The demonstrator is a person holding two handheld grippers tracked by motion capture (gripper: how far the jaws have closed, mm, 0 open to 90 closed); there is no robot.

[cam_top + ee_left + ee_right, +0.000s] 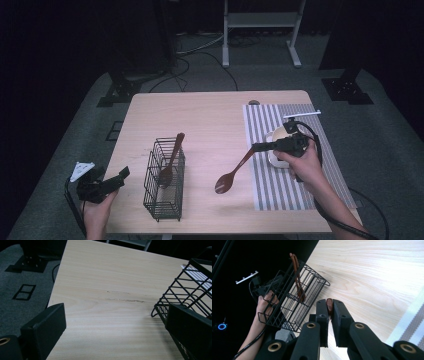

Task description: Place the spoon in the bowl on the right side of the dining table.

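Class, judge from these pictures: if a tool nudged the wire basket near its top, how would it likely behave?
The basket is thin open wire, so it is probably light and would slide on the smooth table. It stands taller than it is wide, and a spoon leans in it, so a high push might tip it.

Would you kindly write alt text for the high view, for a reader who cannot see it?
Over a pale wooden table, the person's right tongs hold a brown spoon by its handle, its bowl hanging between a black wire caddy and a striped placemat. A second spoon stands in the caddy. The left tongs wait open near the table's left edge.
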